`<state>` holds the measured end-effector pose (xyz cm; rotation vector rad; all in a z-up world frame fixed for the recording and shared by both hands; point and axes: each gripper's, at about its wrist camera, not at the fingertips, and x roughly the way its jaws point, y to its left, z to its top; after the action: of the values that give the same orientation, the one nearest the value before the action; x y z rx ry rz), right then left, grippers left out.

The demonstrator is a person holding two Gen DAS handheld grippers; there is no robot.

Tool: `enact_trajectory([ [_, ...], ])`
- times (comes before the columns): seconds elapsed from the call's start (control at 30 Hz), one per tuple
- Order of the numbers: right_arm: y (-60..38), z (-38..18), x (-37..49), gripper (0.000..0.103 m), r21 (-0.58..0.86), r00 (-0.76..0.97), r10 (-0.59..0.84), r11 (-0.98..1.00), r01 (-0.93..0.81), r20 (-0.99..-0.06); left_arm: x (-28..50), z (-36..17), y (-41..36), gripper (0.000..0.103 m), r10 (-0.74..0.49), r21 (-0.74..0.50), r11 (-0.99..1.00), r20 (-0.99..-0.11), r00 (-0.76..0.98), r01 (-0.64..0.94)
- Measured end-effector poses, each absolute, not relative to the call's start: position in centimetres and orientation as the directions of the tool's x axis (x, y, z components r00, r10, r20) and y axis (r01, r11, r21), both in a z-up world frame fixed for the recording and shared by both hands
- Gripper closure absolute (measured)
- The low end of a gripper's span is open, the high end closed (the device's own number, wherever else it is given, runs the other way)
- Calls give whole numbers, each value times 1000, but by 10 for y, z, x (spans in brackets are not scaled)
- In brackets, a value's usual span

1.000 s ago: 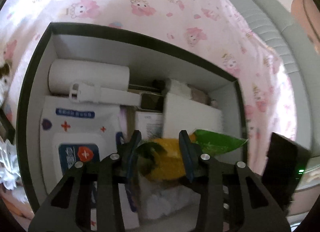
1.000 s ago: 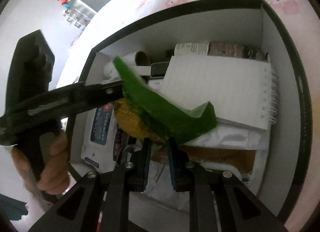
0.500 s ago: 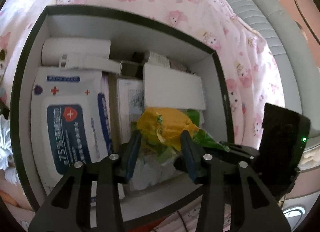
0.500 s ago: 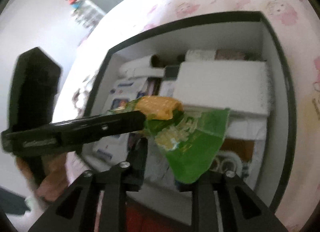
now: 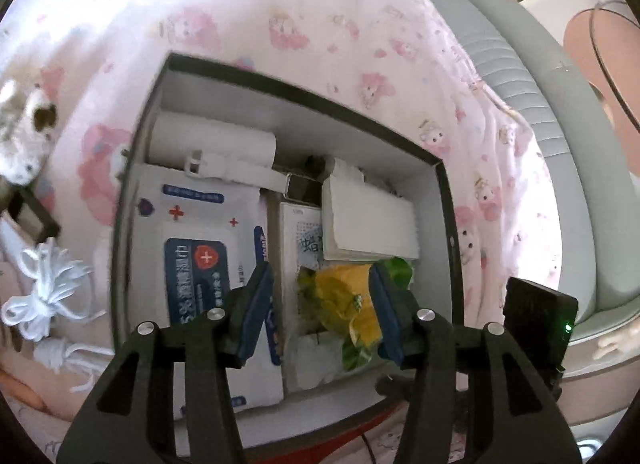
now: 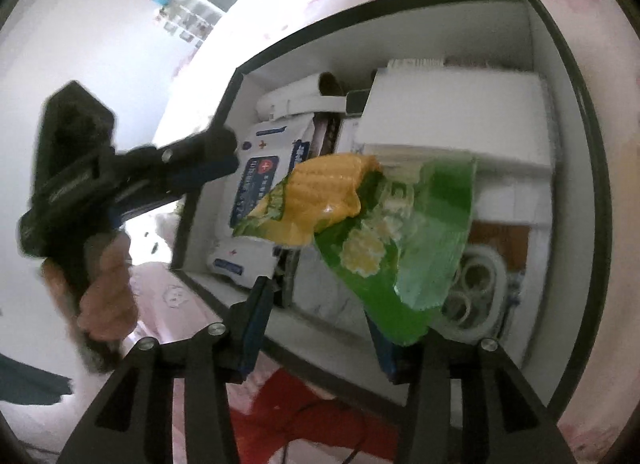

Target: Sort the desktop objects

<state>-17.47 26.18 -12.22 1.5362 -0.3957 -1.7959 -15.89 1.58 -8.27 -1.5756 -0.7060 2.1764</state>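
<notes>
A yellow and green snack packet (image 5: 340,300) (image 6: 360,216) is over the front part of a black-rimmed white box (image 5: 304,92) (image 6: 400,0). My left gripper (image 5: 322,308) straddles it with jaws opening. The left pad stands clear of it and the right pad is close beside it. My right gripper (image 6: 324,316) hangs at the box's near edge, jaws also opening, with the packet's green end in front of its right finger. The pads do not press on it. The left gripper (image 6: 224,156) also shows in the right wrist view, held by a person's hand (image 6: 108,296).
The box holds a wet wipes pack (image 5: 200,248), a white roll (image 5: 212,140), a white notepad (image 5: 368,220) and small items. It stands on a pink patterned cloth (image 5: 280,4). A white cord bundle (image 5: 44,292) and a plush toy (image 5: 24,132) lie left of it.
Both grippers have drawn back and up from the box. The right jaws, earlier shut on the packet's green end, have spread wide. The left jaws have widened off the packet.
</notes>
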Motion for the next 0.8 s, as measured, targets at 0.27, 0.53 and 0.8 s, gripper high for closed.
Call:
enact_trajectory([
  [0.27,275,-126,-184,60,674,-75,-700,-707,214,-710,-176,-124,51,39,641,-653,-757,-751,-157,30],
  [0.53,269,-122,-199,60,606,-135,-629,-775,178,-765,-173,-132,43,58,740,-751,-654,-660,-133,92],
  [0.8,261,-104,-202,60,593,-155,-635,-767,246,-757,-168,-116,30,57,712,-728,-681,-683,-163,76],
])
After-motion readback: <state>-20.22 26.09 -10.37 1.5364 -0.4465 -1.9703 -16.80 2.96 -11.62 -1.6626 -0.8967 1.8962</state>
